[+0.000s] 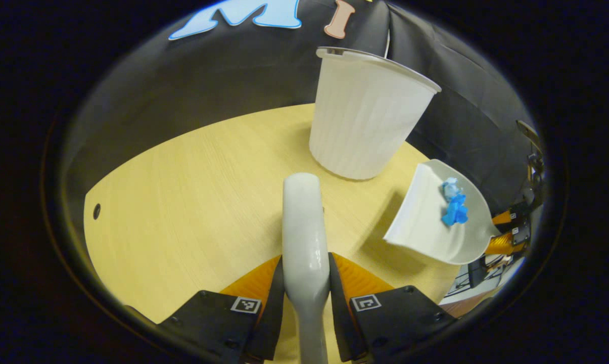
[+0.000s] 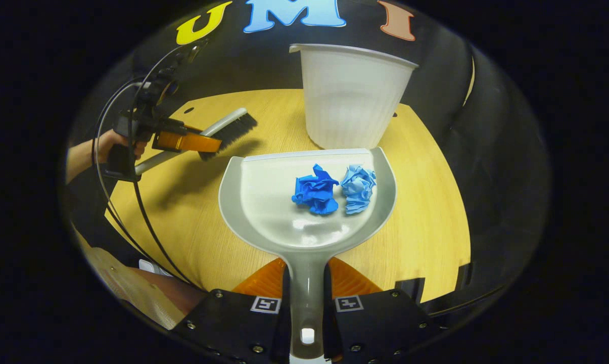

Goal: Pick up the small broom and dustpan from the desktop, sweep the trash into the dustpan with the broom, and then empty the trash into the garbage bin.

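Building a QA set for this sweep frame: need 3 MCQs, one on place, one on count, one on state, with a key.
1. Where are the crumpled paper balls?
A. on the tabletop
B. in the dustpan
C. in the bin

2. How many paper balls are there?
A. one
B. two
C. four

3. What is the right gripper doing?
A. open above the table
B. shut on the broom
C. shut on the dustpan handle

Key:
1 B: the dark blue paper ball and the light blue paper ball lie inside the dustpan, short of the white garbage bin.
2 B: just those two lie in the pan.
3 C: the right gripper has both fingers pressed on the dustpan handle; the left gripper clamps the broom.
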{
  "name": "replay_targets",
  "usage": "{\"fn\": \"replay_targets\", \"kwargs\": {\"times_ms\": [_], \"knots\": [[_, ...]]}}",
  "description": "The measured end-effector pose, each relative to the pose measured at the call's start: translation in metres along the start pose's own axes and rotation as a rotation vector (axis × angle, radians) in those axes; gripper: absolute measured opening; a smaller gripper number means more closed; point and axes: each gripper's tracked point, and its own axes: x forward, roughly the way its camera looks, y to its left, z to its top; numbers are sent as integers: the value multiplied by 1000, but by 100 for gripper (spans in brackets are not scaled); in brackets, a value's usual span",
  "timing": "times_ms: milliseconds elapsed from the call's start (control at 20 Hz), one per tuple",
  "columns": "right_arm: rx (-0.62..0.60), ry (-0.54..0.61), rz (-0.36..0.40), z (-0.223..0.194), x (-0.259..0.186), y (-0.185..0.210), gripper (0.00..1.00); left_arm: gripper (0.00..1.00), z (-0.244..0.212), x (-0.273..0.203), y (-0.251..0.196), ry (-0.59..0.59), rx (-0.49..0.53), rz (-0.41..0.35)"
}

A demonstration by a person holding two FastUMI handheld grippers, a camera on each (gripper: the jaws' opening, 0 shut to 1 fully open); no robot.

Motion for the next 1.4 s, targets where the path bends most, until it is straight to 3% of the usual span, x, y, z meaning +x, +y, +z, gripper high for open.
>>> {"fn": "replay_targets", "kwargs": {"times_ms": [50,400,450,500,900,950,1000,1400], "knots": [[12,-8,2,2,0,1,29,48,0,0,1,-1,-5,6],[15,-40,36,25,-20,5,24,48,-8,-18,6,-27,-21,10],[5,-40,41,27,-21,5,29,48,-9,-22,9,-32,-27,13],[-10,-39,46,30,-21,4,24,48,-10,-26,10,-38,-32,17],[-53,-87,91,78,-19,-15,24,51,-30,-71,24,-69,-81,85],[-38,-95,107,89,-18,-14,29,51,-33,-77,23,-71,-88,87],[-19,-99,124,101,-16,-16,24,51,-34,-81,24,-74,-96,89],[274,-62,303,172,11,-28,24,51,-49,-99,17,-85,-158,97]]}}
